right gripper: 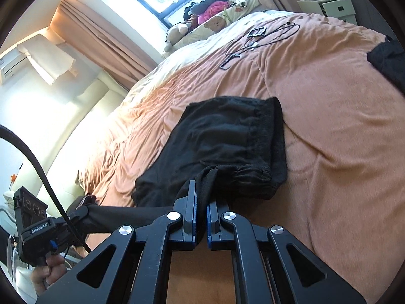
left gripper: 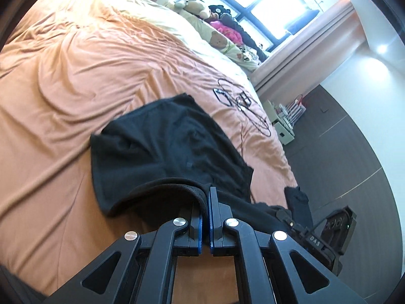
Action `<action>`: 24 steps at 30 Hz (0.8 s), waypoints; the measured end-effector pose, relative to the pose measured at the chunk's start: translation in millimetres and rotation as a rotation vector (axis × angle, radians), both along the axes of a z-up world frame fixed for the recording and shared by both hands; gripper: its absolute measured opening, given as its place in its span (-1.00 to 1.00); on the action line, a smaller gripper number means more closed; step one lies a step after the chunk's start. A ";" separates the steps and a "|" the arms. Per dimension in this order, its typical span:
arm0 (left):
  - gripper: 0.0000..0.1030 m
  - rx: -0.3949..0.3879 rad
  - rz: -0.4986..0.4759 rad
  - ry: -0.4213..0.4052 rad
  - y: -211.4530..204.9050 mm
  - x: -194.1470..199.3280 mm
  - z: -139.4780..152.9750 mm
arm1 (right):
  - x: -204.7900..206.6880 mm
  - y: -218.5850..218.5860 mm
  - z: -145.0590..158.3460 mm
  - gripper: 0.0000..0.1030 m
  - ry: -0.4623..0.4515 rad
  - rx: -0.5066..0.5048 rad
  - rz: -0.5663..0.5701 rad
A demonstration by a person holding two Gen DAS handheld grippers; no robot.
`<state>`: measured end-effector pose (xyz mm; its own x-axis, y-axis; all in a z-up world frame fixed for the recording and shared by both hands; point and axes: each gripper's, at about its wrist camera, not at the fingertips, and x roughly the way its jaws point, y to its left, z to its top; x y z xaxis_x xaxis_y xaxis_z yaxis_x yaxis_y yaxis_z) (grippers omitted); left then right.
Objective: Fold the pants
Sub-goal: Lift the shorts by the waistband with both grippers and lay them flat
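Black pants (left gripper: 174, 136) lie partly folded on an orange bedspread (left gripper: 63, 88). My left gripper (left gripper: 205, 197) is shut on the pants' near edge, a thick hem pinched between its blue pads. In the right wrist view the pants (right gripper: 222, 139) show their elastic waistband at the right. My right gripper (right gripper: 201, 197) is shut on a bunch of the black fabric at the near edge. The left gripper (right gripper: 76, 215) also shows at the lower left of that view, holding the same stretched edge. The right gripper (left gripper: 288, 217) shows at the lower right of the left wrist view.
Black cables and a small device (right gripper: 258, 38) lie on the bedspread (right gripper: 329, 101) beyond the pants. Pillows and plush toys (right gripper: 215, 17) sit at the head by the window. Another dark garment (right gripper: 387, 58) lies at the bed's right edge. A bedside cabinet (left gripper: 281, 124) stands on the dark floor.
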<state>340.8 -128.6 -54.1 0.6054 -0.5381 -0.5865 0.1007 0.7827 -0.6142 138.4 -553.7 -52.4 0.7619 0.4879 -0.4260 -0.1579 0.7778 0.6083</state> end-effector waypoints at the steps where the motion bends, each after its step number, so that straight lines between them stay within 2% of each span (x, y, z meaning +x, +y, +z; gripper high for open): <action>1: -0.94 -0.001 0.000 -0.005 -1.2 7.3 2.5 | 4.5 0.6 1.6 -0.96 -0.002 0.002 -0.004; 6: -0.94 -0.009 -0.003 -0.016 -5.1 46.4 9.4 | 34.2 4.1 6.7 -0.96 0.002 0.012 -0.020; 14: -0.94 -0.007 -0.016 0.013 -8.9 110.7 0.8 | 84.6 10.5 7.1 -0.96 0.032 0.013 -0.029; 24: -0.93 0.032 -0.044 0.083 -27.9 191.9 -32.5 | 147.4 14.8 -3.6 -0.95 0.090 0.020 -0.063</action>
